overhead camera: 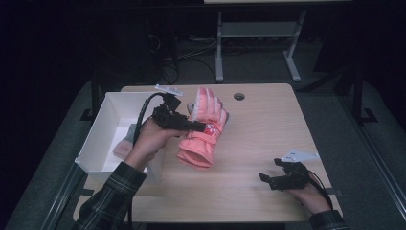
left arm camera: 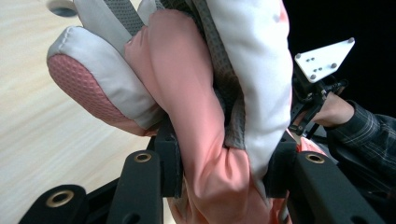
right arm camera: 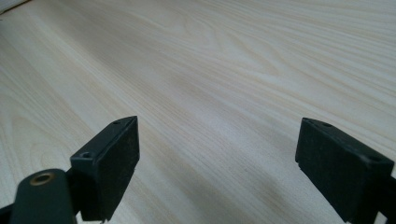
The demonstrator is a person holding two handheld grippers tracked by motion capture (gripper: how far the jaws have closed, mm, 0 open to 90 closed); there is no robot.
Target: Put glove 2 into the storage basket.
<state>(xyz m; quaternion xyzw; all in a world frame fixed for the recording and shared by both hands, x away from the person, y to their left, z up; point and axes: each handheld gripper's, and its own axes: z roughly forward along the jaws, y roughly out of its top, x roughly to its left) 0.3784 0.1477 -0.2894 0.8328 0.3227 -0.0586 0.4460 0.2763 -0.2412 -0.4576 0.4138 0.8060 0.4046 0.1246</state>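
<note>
A pink and grey winter glove (overhead camera: 203, 127) hangs above the table, held at its middle by my left gripper (overhead camera: 201, 127), which is shut on it. In the left gripper view the glove (left arm camera: 210, 93) bulges between the two black jaws, its padded fingers pointing up. My right gripper (overhead camera: 265, 178) rests low at the table's front right, open, with nothing between its fingers; in the right gripper view its gripper (right arm camera: 217, 163) frames bare wood.
A white box (overhead camera: 103, 134) stands at the table's left edge with another pinkish glove (overhead camera: 125, 143) inside. The wooden table (overhead camera: 268, 124) has a round cable hole (overhead camera: 239, 96) near its far edge. A desk frame stands on the dark floor beyond.
</note>
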